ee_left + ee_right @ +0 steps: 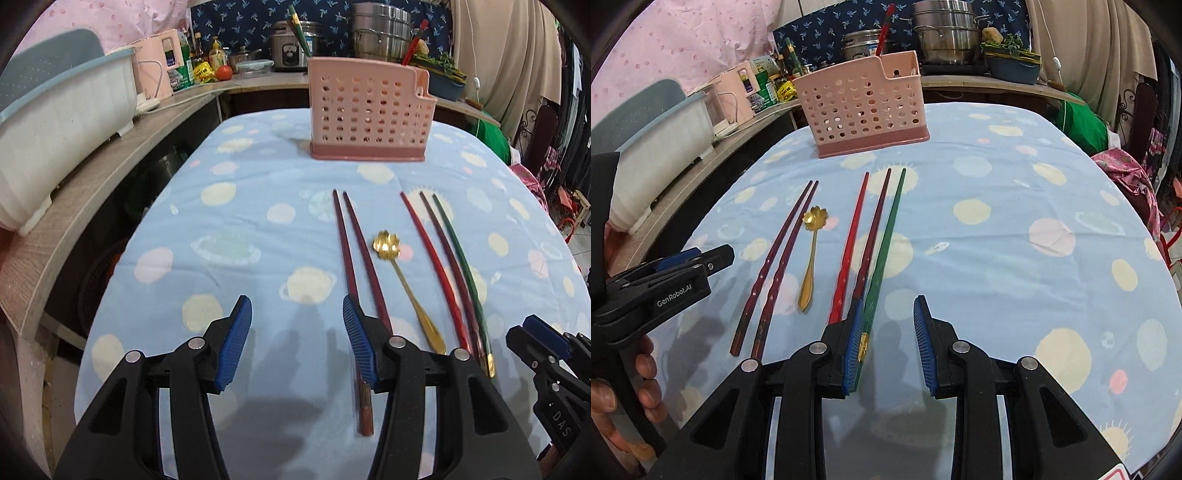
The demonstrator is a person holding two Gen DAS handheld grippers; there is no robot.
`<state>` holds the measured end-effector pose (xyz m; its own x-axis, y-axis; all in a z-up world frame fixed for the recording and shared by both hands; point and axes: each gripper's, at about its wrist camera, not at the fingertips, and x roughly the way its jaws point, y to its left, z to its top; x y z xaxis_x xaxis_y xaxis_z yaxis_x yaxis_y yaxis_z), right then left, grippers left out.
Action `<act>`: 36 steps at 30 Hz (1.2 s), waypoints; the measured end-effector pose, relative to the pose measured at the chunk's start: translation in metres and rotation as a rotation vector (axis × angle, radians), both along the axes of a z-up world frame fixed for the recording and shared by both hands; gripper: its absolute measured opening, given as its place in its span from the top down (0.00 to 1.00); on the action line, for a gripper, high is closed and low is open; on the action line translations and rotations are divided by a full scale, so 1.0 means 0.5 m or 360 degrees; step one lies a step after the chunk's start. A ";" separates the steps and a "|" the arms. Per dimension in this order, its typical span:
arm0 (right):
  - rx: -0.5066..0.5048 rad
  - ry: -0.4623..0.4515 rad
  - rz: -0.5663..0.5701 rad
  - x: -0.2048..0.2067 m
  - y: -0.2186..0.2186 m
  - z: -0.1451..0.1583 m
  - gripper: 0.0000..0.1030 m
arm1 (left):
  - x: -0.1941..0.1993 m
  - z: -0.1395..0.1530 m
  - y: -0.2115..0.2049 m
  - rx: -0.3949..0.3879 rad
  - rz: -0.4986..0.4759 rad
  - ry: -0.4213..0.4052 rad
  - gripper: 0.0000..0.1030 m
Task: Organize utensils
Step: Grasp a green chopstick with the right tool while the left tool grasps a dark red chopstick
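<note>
Barely started: five chopsticks [849,243] and gold spoon [809,254] lie loose, pink holder [864,110] at 12 o'clock, left gripper [297,343] and right gripper [886,343] both apart, empty.

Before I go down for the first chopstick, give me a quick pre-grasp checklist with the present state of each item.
1. Left gripper open and holding nothing: ok.
2. Right gripper open and holding nothing: ok.
3. Five chopsticks and the gold spoon lie flat on the tablecloth, none crossing: ok.
4. Green chopstick centred between the right gripper's pads: not ok, it lies by the left pad.
5. Pink holder upright past the utensils: ok.
6. Free room inside the holder: cannot tell.
</note>
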<state>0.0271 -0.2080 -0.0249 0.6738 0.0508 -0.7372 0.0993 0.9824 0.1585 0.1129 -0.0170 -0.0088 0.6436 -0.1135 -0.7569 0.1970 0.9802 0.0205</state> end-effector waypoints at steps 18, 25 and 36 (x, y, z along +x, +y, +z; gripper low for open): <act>-0.0055 0.0029 0.0019 -0.014 0.030 -0.030 0.75 | -0.041 -0.042 -0.011 -0.0016 -0.0051 0.0059 0.49; -0.0085 0.0028 0.0008 -0.021 0.031 -0.037 0.81 | -0.048 -0.045 -0.010 -0.0021 -0.0051 0.0055 0.49; -0.0065 0.0016 -0.0024 -0.025 0.018 -0.040 0.93 | -0.068 -0.053 -0.014 -0.0034 -0.0086 0.0076 0.49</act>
